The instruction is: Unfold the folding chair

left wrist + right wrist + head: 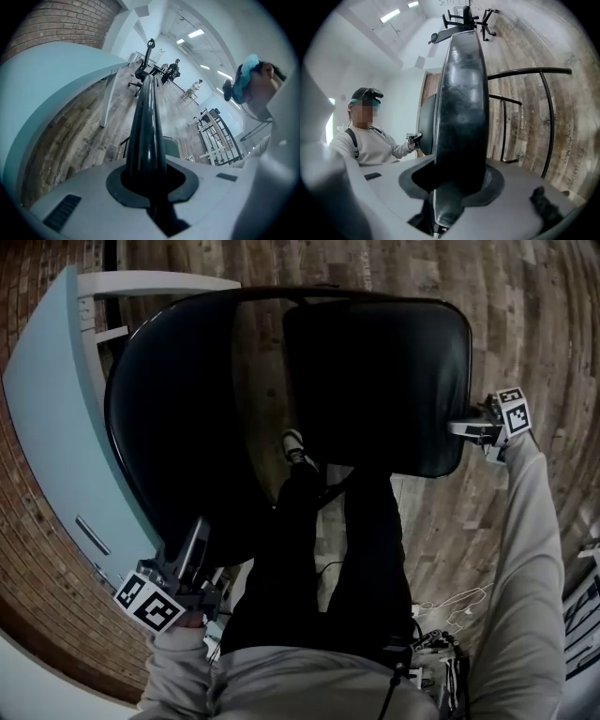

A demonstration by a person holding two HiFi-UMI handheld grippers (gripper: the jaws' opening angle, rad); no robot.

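The black folding chair (pixel 375 381) fills the middle of the head view, held off the wooden floor in front of me. Its curved black frame tube (pixel 127 465) sweeps down the left, and a padded black panel (pixel 394 352) lies at the right. My left gripper (pixel 192 549) at the lower left is shut on that tube (pixel 147 131), which runs straight out between the jaws of the left gripper (pixel 152 185). My right gripper (pixel 464 427) is shut on the padded panel's right edge. In the right gripper view the thick pad (pixel 461 108) fills the right gripper (pixel 457 183), with thin leg tubes (pixel 548 108) beyond.
A light blue table (pixel 56 427) stands close on the left, against a brick wall (pixel 61 23). My dark trouser legs (pixel 328 559) and a shoe (pixel 294 444) are under the chair. Cables (pixel 450 606) lie on the floor at the lower right. Office chairs (pixel 143 70) and a rack (pixel 218 136) stand far off.
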